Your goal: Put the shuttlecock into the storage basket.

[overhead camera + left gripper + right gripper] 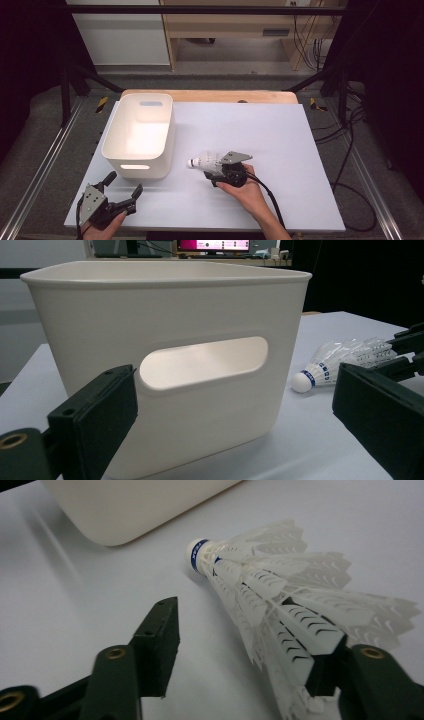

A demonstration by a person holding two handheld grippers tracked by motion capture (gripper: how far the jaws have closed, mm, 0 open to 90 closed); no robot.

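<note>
White plastic bin (140, 135) stands toward nine o'clock on the pale table (280, 150), with the shuttlecock (204, 161) lying on its side just off the bin's near corner, at about four o'clock from it. Its long axis runs cork toward nine o'clock, skirt toward three. The right gripper (216, 176) sits at the skirt end, jaws half closed around the feathers, one pad touching and the other apart. The left gripper (122, 186), at seven o'clock, hangs wide open, farther off.
</note>
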